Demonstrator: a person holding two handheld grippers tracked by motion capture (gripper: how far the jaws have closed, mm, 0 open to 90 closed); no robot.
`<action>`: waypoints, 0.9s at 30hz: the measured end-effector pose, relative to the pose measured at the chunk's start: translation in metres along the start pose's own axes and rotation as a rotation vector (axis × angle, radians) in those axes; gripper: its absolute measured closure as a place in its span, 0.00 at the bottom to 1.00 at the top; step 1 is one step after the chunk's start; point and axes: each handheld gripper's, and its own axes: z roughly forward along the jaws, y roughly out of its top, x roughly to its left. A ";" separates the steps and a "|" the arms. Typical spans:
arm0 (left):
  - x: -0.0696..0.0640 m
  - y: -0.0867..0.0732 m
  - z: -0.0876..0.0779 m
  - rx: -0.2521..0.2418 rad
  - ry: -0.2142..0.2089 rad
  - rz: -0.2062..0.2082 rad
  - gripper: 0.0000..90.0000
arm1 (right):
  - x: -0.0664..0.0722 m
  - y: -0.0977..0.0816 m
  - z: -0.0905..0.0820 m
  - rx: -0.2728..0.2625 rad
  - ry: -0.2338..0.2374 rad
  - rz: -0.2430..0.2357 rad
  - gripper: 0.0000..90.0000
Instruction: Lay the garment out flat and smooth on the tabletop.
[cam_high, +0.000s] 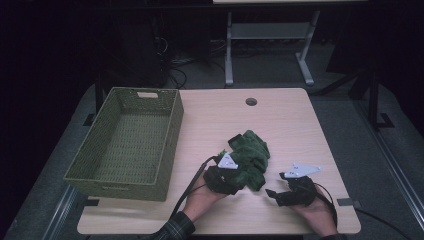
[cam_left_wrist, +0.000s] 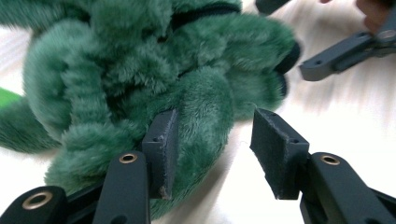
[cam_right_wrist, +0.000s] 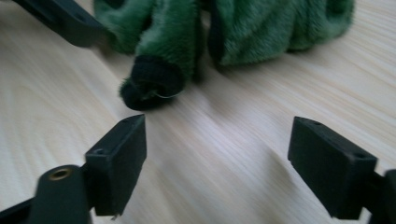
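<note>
A green plush toy (cam_high: 250, 154) lies crumpled on the wooden table (cam_high: 295, 125), near the front middle. My left gripper (cam_high: 239, 176) reaches into its near left side. In the left gripper view its jaws (cam_left_wrist: 215, 126) stand apart with a fold of the plush toy (cam_left_wrist: 140, 70) between them; the left pad (cam_left_wrist: 163, 140) touches fur and the right pad (cam_left_wrist: 275, 149) is clear of it. My right gripper (cam_high: 276, 184) rests just right of the toy, open, with bare table between its jaws (cam_right_wrist: 219, 135). A dark-tipped limb of the plush toy (cam_right_wrist: 154, 79) lies just ahead of it.
A woven green basket (cam_high: 170, 145) with nothing in it stands on the table's left side. A round cable hole (cam_high: 251, 102) sits near the far edge. In the left gripper view a jaw of the right gripper (cam_left_wrist: 336, 56) shows beyond the toy.
</note>
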 end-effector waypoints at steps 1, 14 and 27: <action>0.000 0.000 0.000 0.000 0.000 0.000 0.56 | 0.000 0.000 0.000 0.000 0.000 0.000 0.22; 0.005 -0.001 0.010 0.046 0.060 0.031 0.83 | 0.008 0.006 0.005 -0.033 0.132 0.033 0.43; 0.004 0.003 -0.002 -0.033 -0.044 -0.018 0.92 | 0.015 0.017 0.019 0.002 0.148 -0.004 0.75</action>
